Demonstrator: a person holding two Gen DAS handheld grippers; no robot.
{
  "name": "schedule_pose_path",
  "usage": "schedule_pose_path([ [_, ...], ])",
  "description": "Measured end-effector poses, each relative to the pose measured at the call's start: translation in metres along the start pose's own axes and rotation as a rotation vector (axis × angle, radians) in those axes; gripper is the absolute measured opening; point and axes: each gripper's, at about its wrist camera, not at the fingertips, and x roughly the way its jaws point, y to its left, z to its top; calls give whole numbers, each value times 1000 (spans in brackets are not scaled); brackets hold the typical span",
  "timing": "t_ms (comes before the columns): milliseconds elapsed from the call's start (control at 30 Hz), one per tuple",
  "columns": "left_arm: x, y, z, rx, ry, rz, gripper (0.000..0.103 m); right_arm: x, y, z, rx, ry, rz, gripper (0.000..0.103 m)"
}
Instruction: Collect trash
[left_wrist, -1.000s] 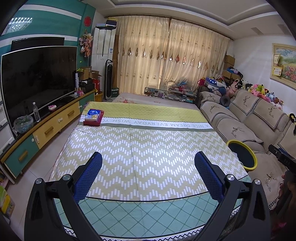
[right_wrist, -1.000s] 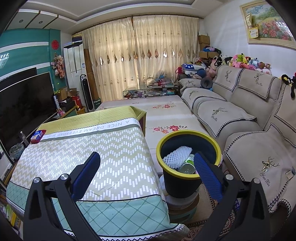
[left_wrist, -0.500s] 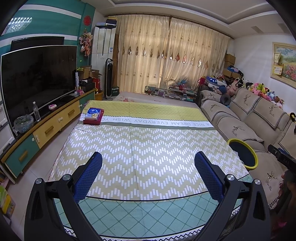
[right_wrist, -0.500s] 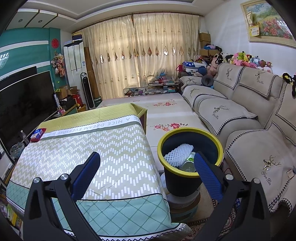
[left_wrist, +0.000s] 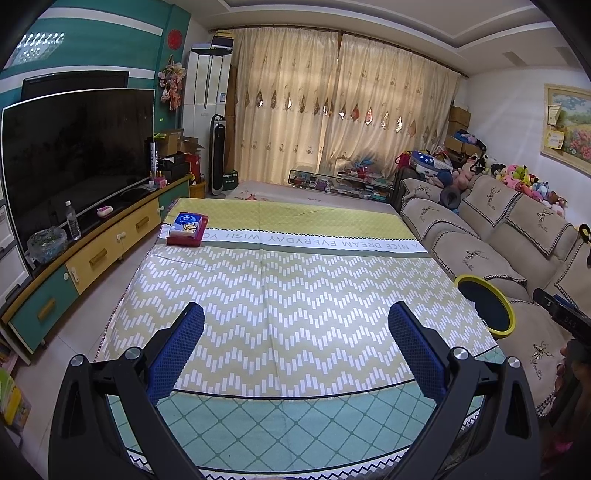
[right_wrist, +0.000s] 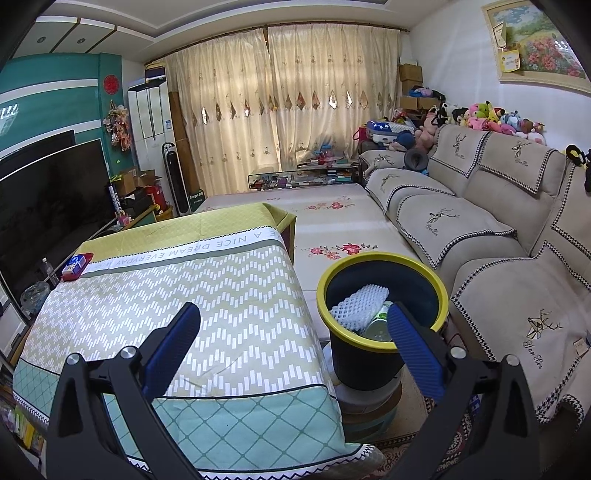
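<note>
A dark bin with a yellow rim (right_wrist: 382, 295) stands on the floor between the table and the sofa. Inside it lie a white foam net (right_wrist: 358, 304) and a clear bottle (right_wrist: 378, 323). The bin's rim also shows at the right in the left wrist view (left_wrist: 485, 308). My right gripper (right_wrist: 293, 317) is open and empty, above the table's right edge, its right finger in front of the bin. My left gripper (left_wrist: 295, 317) is open and empty over the near part of the patterned tablecloth (left_wrist: 288, 295).
A red tissue box (left_wrist: 186, 229) sits at the table's far left corner. A TV (left_wrist: 74, 158) on a low cabinet (left_wrist: 92, 254) runs along the left. A beige sofa (right_wrist: 498, 266) runs along the right. The right gripper's body (left_wrist: 561, 321) shows at the right edge.
The right gripper has pulled back and risen slightly, so the bin sits a little lower in its view. The left gripper has barely moved.
</note>
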Motion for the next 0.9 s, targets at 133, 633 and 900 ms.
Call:
schedule_pose_path([
  [133,0,0,0,1,1,1,98,0,0,0,1,1,0,96],
  [633,3,0,-1,-1,14,-3,98,6,3,-4,0,11,5,96],
  [900,4,0,-1,-1,15,-3,98,6,4,-4,0,12,6,96],
])
